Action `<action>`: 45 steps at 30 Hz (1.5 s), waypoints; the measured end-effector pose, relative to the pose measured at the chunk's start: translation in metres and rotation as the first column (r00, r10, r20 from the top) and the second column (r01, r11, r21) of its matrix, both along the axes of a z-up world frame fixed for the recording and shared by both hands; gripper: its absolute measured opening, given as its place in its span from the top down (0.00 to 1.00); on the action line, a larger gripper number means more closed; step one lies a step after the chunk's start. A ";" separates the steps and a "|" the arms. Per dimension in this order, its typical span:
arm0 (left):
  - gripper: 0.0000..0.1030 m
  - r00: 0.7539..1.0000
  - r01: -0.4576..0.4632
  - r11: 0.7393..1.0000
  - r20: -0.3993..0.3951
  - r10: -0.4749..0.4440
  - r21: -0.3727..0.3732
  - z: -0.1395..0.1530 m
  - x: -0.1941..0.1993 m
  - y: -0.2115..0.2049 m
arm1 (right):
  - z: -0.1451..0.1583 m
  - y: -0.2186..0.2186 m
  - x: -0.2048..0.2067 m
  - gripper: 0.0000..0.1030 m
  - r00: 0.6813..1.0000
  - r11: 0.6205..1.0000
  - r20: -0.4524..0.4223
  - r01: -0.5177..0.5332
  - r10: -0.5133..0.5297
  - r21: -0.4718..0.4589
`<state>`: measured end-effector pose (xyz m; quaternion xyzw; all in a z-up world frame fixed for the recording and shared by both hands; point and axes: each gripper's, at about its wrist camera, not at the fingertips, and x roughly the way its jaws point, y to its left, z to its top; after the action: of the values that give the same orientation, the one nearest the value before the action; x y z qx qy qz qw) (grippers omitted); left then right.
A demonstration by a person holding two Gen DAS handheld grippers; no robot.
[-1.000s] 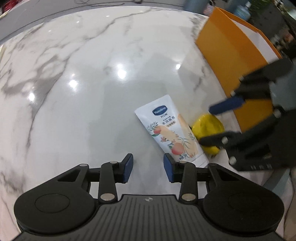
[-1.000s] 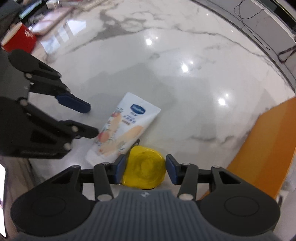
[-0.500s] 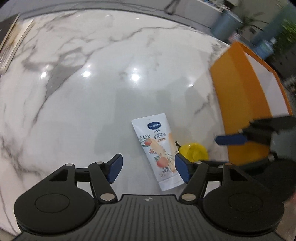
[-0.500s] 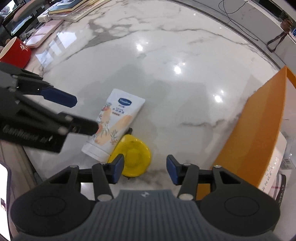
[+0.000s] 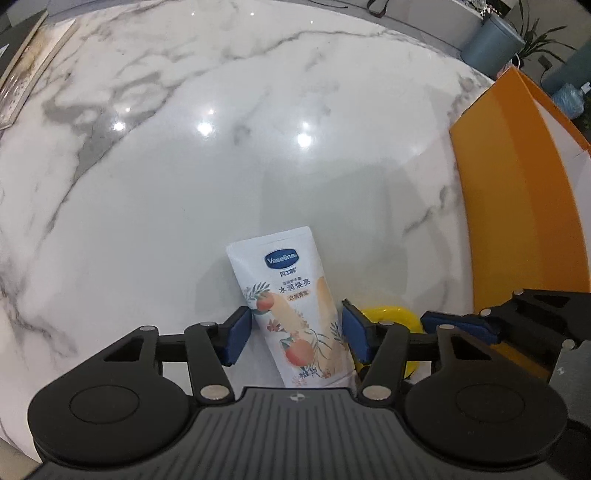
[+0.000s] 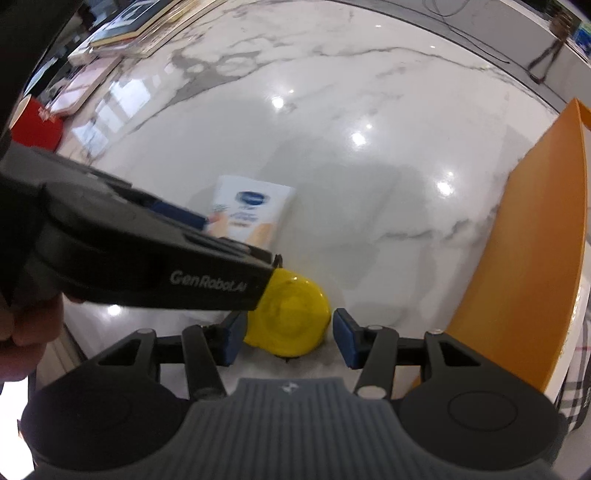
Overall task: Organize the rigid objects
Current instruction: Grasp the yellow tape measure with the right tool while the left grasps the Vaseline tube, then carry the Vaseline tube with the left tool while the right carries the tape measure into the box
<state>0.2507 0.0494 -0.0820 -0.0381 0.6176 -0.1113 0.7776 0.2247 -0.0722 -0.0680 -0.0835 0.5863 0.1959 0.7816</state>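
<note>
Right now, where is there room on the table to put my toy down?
Lots of bare marble table lies beyond the tube, out to the books at the far edge and left of the orange box. It's crowded near the front, where the tube, yellow lid and both grippers bunch together.

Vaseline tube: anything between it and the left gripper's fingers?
Nothing visible. The Vaseline tube lies flat between the open left gripper fingers. The yellow disc sits just outside the right-hand finger.
</note>
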 end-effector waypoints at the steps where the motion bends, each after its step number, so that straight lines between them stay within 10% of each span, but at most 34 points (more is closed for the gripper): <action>1: 0.39 1.000 0.013 1.000 -0.004 -0.013 0.011 0.001 -0.001 0.001 | -0.001 0.001 0.000 0.49 1.000 1.000 -0.003 0.009 -0.009 -0.001; 18: 0.39 0.992 0.104 0.974 0.046 -0.115 0.201 -0.003 -0.010 0.009 | -0.014 0.007 -0.017 0.44 0.989 0.992 0.079 0.126 -0.125 0.000; 45: 0.48 0.932 0.155 0.987 0.323 -0.162 0.045 0.095 -0.060 0.001 | 0.081 -0.019 -0.046 0.51 0.951 0.998 0.302 0.058 -0.067 0.040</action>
<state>0.1911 0.0506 0.0129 0.0381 0.4826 -0.1725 0.8578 0.1788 -0.0907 0.0127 -0.0820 0.4588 0.1648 0.8692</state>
